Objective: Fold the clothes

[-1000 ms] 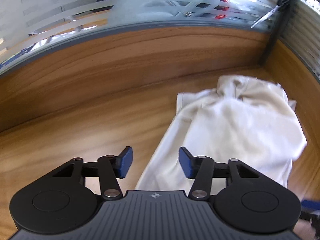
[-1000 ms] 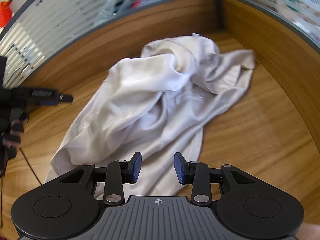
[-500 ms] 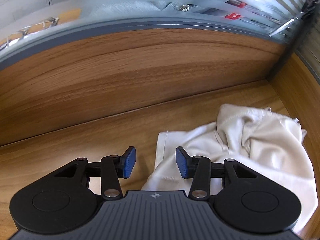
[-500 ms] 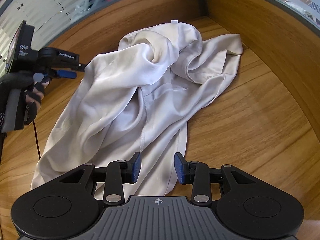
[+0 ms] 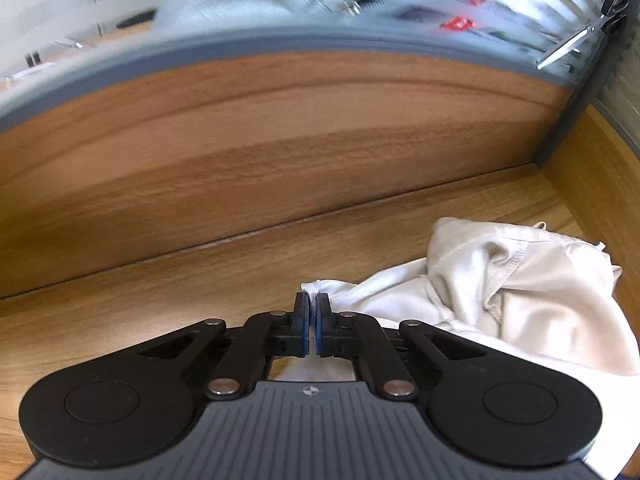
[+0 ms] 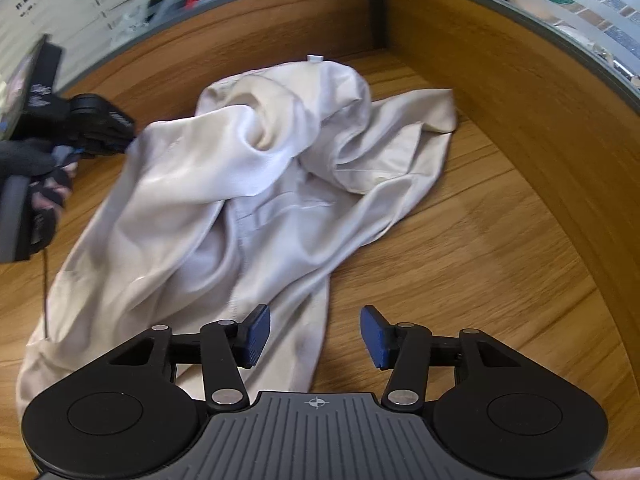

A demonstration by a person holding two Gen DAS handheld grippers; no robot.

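Wooden desk [image 6: 500, 248], wooden partition panels [image 5: 280, 140], frosted striped glass [image 6: 72, 20] above, scissors [image 5: 576, 40] hanging.

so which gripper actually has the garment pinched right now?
The left gripper: its blue pads are closed on a corner of the cream garment. The right gripper hovers over the garment's near end with its jaws spread wide, gripping nothing.

Cream garment [image 6: 224, 208] crumpled on wooden desk [image 6: 460, 248], one corner pinched.

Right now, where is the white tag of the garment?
In the right wrist view the white tag sits at the far edge of the cream garment, near the corner where the two wooden walls meet, far from the open right gripper.
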